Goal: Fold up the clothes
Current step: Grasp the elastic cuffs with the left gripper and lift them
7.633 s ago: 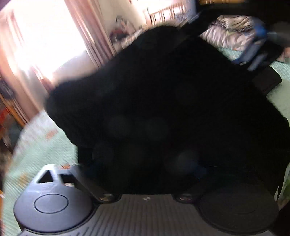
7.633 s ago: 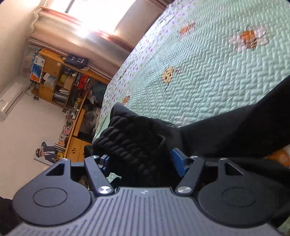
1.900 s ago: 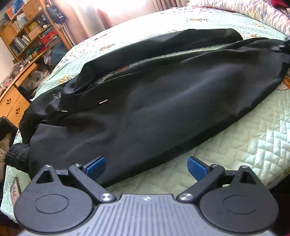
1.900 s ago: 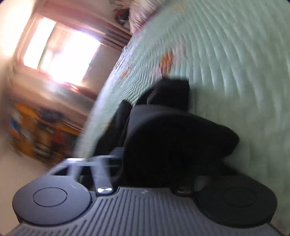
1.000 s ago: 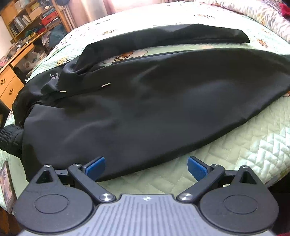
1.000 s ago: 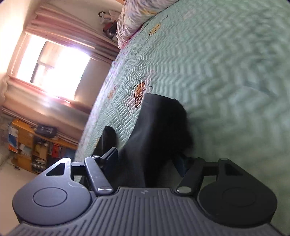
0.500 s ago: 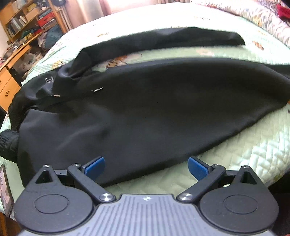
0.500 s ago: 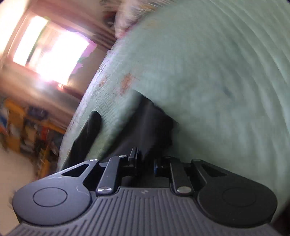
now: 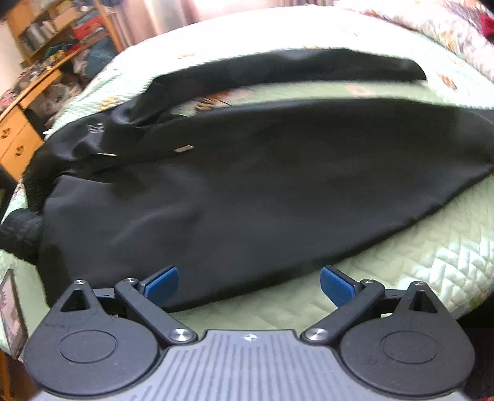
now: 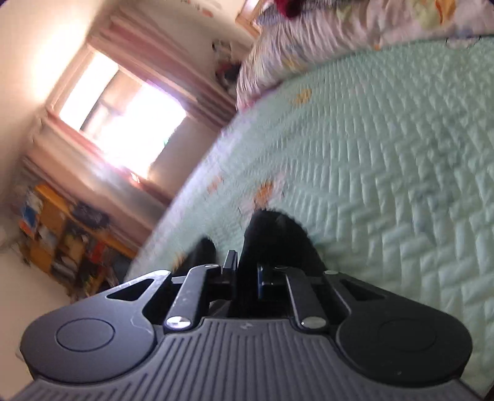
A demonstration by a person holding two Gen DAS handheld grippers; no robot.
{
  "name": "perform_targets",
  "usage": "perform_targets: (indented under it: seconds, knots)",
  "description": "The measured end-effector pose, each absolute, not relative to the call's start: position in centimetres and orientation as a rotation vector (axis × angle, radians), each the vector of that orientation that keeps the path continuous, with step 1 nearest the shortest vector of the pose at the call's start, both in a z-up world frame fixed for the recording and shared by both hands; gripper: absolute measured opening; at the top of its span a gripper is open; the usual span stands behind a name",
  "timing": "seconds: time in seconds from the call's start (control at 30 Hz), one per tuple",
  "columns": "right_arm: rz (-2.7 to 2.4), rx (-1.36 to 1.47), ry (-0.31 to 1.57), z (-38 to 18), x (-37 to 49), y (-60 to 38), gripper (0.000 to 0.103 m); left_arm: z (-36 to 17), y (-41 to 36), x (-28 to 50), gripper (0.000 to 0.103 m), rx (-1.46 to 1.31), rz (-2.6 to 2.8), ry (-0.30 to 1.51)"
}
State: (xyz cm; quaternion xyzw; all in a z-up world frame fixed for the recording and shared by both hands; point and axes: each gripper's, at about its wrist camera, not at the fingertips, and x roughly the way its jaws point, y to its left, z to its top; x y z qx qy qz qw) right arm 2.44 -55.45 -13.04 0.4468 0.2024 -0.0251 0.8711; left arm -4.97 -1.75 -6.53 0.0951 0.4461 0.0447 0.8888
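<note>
Our left gripper (image 9: 249,285) is spread wide; the black pants (image 9: 262,185) lie just ahead of it. Our right gripper (image 10: 247,274) pinches a pants end between its jaws.

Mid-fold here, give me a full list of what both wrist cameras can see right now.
black garment: one, black, spread across the bed; one end pinched in the right gripper
quilted bedspread: one, pale green with orange motifs, under the garment
floral bedding: one heap, light patterned, at the far end of the bed
wooden shelves: orange-brown, cluttered, beyond the bed
window: one, bright, pinkish curtains
left gripper: black, blue pads, open at the garment's near edge
right gripper: black, shut on the fabric
</note>
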Motion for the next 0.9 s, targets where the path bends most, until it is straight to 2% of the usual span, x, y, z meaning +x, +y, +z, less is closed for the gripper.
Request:
perform_targets:
  seconds: [0.2,0.33,0.47,0.63,0.9]
  knots:
    - [-0.139,0.978,0.546,-17.0,1.3,-56.0,0.029,-5.6,3.2,-6.8,0.099,0.108,0.339,0.782]
    - [-0.122,1.03,0.498,-16.7,-2.4,-54.8,0.04,-5.5,9.4,-9.2,0.099,-0.17,0.509,0.698]
    - [-0.059,1.021,0.49,-15.9,-4.5,-52.3,0.05,-5.6,14.1,-10.9,0.099,-0.328,0.651,0.636]
    - [0.0,1.018,0.526,-15.2,-5.2,-49.5,0.05,-5.3,18.5,-10.5,0.099,-0.355,0.674,0.609]
    - [0.062,0.996,0.615,-14.7,-3.9,-45.5,0.051,-5.9,22.3,-6.8,0.103,-0.212,0.663,0.584]
